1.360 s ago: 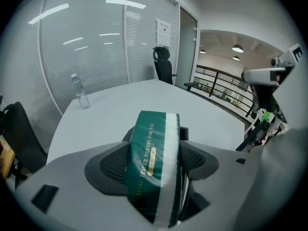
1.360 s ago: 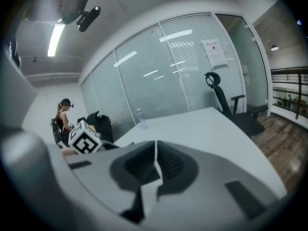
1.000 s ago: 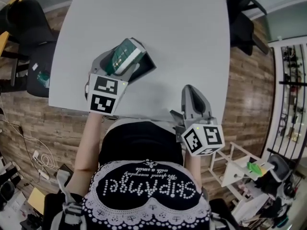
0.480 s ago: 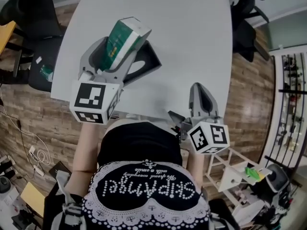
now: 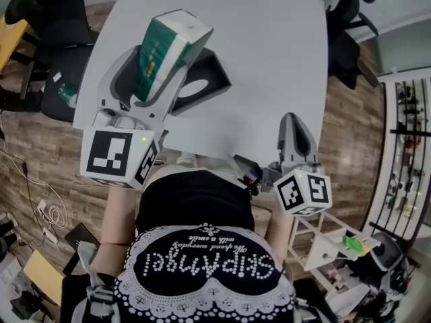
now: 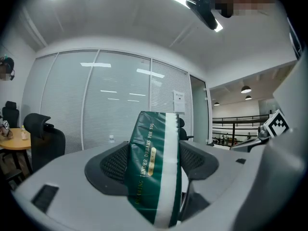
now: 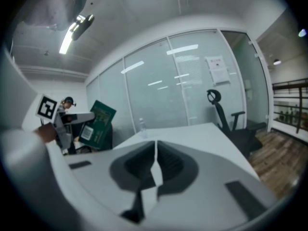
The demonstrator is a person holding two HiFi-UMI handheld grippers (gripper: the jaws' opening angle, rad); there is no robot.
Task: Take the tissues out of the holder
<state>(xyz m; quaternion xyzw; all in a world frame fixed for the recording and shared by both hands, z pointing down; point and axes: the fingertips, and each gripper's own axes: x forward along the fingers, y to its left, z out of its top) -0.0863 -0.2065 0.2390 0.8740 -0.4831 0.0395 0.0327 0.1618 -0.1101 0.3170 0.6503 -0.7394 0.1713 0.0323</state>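
Observation:
A green and white tissue pack (image 5: 168, 42) is in the air above the white table (image 5: 269, 59), clamped between the jaws of my left gripper (image 5: 163, 58). In the left gripper view the pack (image 6: 153, 177) stands on end between both pads, tilted slightly. The black holder (image 5: 217, 76) lies on the table just right of the pack, its oval opening facing up and nothing visible inside. My right gripper (image 5: 296, 136) hovers at the table's near edge, jaws shut on nothing, as the right gripper view (image 7: 155, 165) confirms. That view also catches the lifted pack (image 7: 97, 123) at left.
Black office chairs stand left of the table (image 5: 50, 19) and at its far right (image 5: 343, 32). A small bottle (image 7: 141, 125) sits at the table's far edge. A white rack (image 5: 330, 247) stands on the wooden floor at lower right.
My left gripper has risen toward the head camera with the tissue pack, lifting it clear of the black holder. The right gripper has drifted slightly right and nearer.

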